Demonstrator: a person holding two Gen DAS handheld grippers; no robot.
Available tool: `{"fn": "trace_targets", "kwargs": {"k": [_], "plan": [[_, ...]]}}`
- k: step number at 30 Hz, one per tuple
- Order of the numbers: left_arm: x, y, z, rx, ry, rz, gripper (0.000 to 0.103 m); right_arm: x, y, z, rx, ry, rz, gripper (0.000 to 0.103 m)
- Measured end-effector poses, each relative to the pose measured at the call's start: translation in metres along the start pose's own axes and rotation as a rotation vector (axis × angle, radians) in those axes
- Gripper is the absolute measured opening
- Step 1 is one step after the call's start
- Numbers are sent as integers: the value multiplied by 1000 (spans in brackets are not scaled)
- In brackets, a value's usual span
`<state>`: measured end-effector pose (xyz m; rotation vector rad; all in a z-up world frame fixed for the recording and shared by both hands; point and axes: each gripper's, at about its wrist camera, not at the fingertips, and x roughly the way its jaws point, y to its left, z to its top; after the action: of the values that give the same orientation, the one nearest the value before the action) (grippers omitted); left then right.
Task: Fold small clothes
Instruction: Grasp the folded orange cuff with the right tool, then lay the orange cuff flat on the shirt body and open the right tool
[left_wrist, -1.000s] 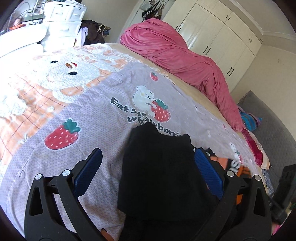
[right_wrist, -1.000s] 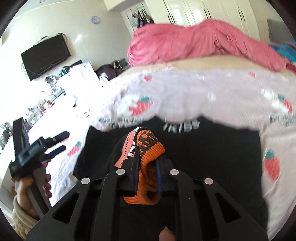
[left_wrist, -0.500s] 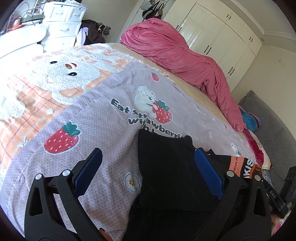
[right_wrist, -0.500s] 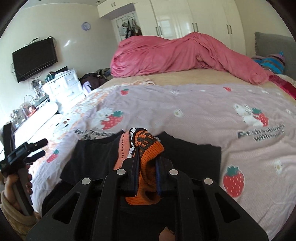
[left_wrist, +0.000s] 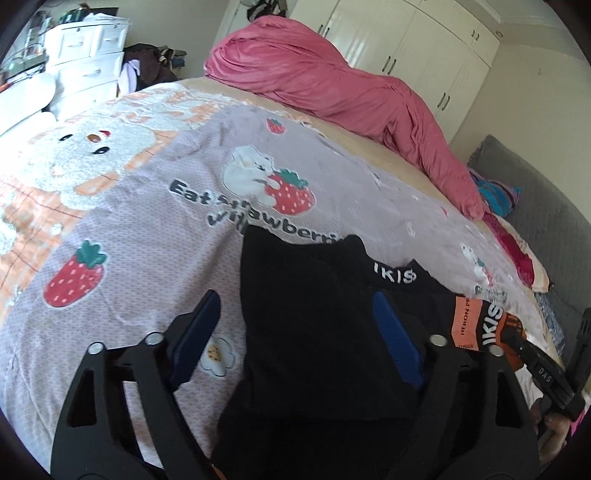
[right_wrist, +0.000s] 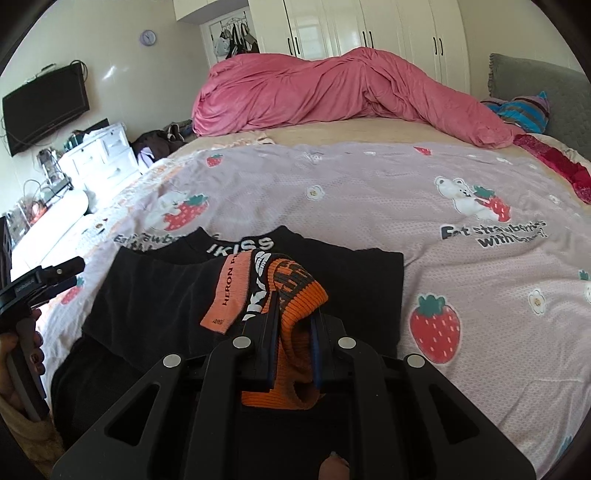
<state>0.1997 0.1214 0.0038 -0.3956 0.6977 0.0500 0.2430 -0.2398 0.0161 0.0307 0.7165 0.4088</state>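
Note:
A black garment with a white "IKISS" waistband lies flat on the strawberry-print blanket. My left gripper hovers over its left part. The jaws are closing with the black cloth's edge between them, and the blue pads do not press on it. My right gripper is shut on an orange ribbed band with black lettering, held just above the black garment. An orange label hangs beside it. A hand holds the left gripper at the left edge of the right wrist view.
A bunched pink duvet lies along the far side of the bed. A grey headboard and striped cloth are at the right. White drawers stand beyond the bed, with white wardrobes and a wall television behind.
The left gripper's jaws have narrowed and it has shifted over the black garment's left part. The right gripper has sunk toward the bed with the orange band, and the garment now lies flatter.

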Motion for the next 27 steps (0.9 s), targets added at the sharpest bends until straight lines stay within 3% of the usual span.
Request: {"fn": "trace_targets", "kwargs": {"k": [9,20,27], "plan": [[30,-25,-12,73,86,-20,38,5,-7,-4,10,12,-15,13],[49,-35,-24,100,143,2,38,10,-11,-6,12,35,-43,16],[40,-34,-22,94,136,-7,38,8,-24,-3,42,14,-151,23]]}}
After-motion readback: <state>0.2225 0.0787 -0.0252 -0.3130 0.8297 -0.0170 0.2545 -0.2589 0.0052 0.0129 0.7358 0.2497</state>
